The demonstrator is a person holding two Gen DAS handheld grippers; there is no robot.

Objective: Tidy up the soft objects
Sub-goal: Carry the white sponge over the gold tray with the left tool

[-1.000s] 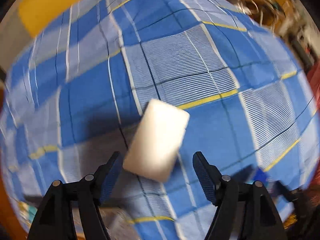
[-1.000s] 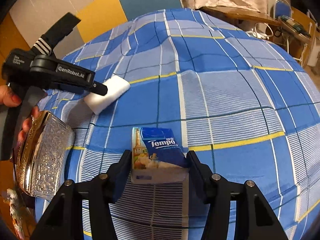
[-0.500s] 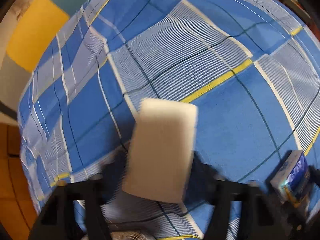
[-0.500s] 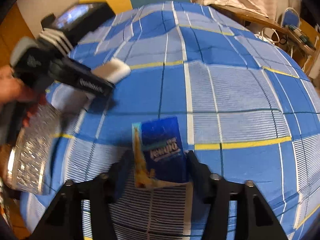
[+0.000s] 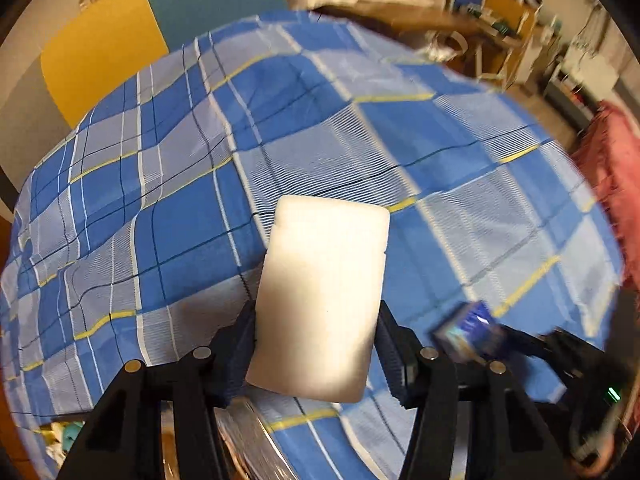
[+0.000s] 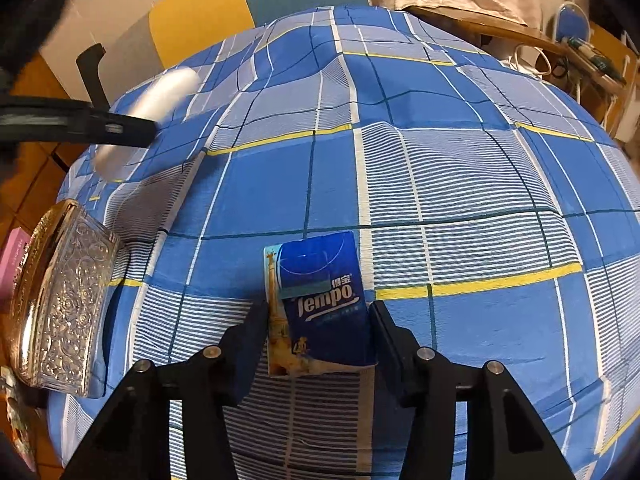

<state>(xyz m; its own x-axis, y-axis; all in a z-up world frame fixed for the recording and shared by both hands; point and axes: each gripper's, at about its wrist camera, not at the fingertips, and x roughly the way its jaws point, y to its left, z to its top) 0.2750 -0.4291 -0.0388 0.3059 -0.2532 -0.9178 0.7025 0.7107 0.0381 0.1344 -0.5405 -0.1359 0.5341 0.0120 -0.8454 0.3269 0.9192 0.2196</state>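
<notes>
A white sponge (image 5: 320, 304) hangs above the blue plaid bedsheet (image 5: 192, 216), pinched between the pads of my left gripper (image 5: 316, 314), whose jaws are still closing on it. In the right wrist view the sponge (image 6: 160, 96) is a blurred white shape at the upper left with a black finger (image 6: 120, 128) across it. A blue Tempo tissue pack (image 6: 320, 304) sits between the fingers of my right gripper (image 6: 318, 316), and both pads touch its sides. The left wrist view shows that pack (image 5: 468, 332) blurred at the lower right.
An ornate glass tray with a gold rim (image 6: 60, 296) stands at the bed's left edge, with a pink box (image 6: 16, 256) beside it. A wooden desk (image 6: 520, 36) with cables lies behind the bed. A red cloth (image 5: 612, 184) hangs at the right.
My left gripper has shut on the sponge and lifted it off the sheet. The right gripper's jaws have drawn in on the tissue pack, which has shifted slightly.
</notes>
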